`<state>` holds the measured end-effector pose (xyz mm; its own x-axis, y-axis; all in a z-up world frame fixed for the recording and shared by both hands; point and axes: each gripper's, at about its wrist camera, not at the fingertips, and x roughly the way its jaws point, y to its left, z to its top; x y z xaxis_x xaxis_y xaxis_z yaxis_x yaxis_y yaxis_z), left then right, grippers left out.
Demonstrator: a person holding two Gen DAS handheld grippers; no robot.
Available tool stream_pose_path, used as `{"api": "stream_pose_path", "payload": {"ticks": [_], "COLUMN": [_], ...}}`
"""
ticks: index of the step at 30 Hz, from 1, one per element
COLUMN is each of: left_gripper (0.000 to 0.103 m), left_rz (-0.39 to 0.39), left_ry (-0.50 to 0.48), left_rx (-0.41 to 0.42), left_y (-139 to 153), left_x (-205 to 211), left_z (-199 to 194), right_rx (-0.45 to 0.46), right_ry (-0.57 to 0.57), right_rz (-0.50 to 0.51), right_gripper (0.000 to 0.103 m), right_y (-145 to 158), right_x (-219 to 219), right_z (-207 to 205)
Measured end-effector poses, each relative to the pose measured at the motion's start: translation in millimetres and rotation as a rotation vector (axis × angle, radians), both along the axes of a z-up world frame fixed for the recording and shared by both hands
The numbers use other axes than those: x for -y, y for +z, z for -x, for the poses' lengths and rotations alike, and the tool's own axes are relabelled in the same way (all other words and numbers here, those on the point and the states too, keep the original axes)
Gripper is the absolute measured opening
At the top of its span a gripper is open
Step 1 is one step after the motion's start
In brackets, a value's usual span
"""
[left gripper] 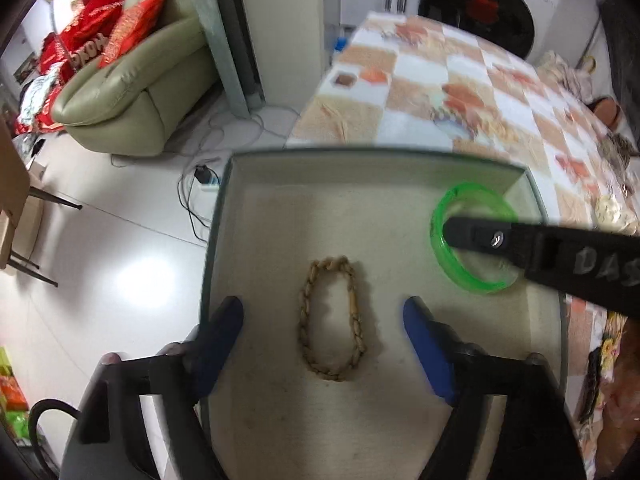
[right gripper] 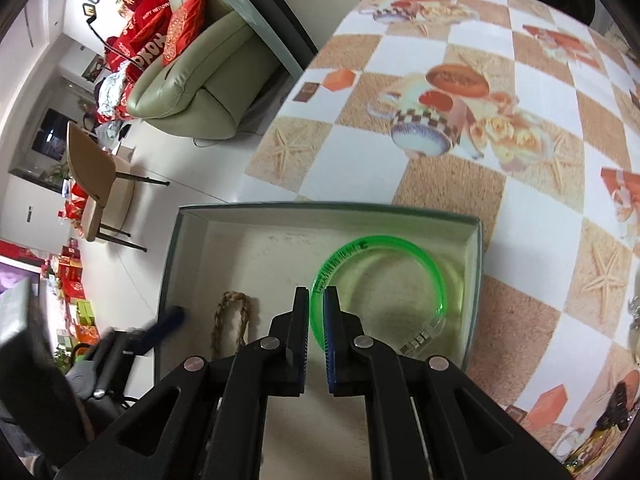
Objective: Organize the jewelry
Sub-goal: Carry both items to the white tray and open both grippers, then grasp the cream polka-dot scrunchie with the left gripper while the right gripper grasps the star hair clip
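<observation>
- A shallow cream-lined tray with a grey-green rim sits at the edge of a table covered in a checkered cloth printed with starfish and teapots.
- The right gripper, at lower centre of the right wrist view, has its jaws closed on the near rim of a translucent green bangle; the rest of the ring lies in the tray's right-hand part, close to the far right corner.
- In the left wrist view the same green bangle shows at right of frame, with one black finger of the right gripper reaching in across it from the right edge.
- The left gripper hangs at lower centre of its view, blue-padded jaws spread wide and holding nothing.
- A braided tan bracelet lies flat on the tray floor between those open jaws, touching neither.
- A pale green sofa with red cushions fills the upper left; a washing machine stands at upper right.
</observation>
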<state>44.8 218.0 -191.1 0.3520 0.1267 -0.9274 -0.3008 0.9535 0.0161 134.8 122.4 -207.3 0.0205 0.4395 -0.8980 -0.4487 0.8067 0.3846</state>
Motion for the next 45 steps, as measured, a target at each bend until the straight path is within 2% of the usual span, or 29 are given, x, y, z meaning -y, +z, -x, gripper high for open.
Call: {"api": "stream_pose_path", "payload": {"ticks": [7,9,11,13,15,19,22,26,29,37,45], "left_gripper": [0.086,0.086,0.086,0.087,0.103,0.103,0.103,0.103,0.103,0.103,0.103], "left_rz": [-0.011,-0.009,-0.006,-0.006,-0.018,-0.035,-0.045,-0.037,-0.029,0.0,0.04], "left_ry": [-0.018,-0.019,-0.027,-0.041,-0.053,-0.094,-0.142,-0.205,-0.254,-0.357,-0.388], "left_rx": [-0.024,-0.024,-0.023,-0.022,-0.03,-0.027,-0.028,-0.025,-0.019,0.0,0.021], "left_y": [3.1,5.2,6.8,8.3,9.9,17.6,24.7,34.9,42.7,56.3,62.9], "left_x": [0.0,0.8,3.0,6.0,10.4,22.2,35.3,58.5,79.8,132.6,173.0], "left_z": [-1.6,-0.6,0.1,2.3,3.2,6.3,6.9,4.0,2.9,-9.6,-42.1], "right_rx": [0.003,0.01,0.023,0.026,0.029,0.031,0.025,0.033,0.028,-0.017,-0.03], "right_ry": [-0.024,-0.038,-0.063,-0.086,-0.114,-0.191,-0.271,-0.377,-0.466,-0.665,-0.753], "right_rz": [-0.017,-0.036,-0.05,-0.067,-0.08,-0.1,-0.1,-0.075,-0.041,0.069,0.133], "right_gripper": [0.009,0.017,0.03,0.032,0.035,0.044,0.055,0.072,0.079,0.08,0.079], "right_y": [7.4,18.0,27.4,36.5,45.4,58.5,61.4,69.2,70.9,57.7,43.6], "right_x": [7.1,12.6,20.0,28.7,39.8,72.5,106.1,157.0,198.2,287.3,323.4], "right_z": [-3.9,-3.1,-2.7,0.3,5.1,17.1,29.9,52.0,70.1,103.6,96.6]}}
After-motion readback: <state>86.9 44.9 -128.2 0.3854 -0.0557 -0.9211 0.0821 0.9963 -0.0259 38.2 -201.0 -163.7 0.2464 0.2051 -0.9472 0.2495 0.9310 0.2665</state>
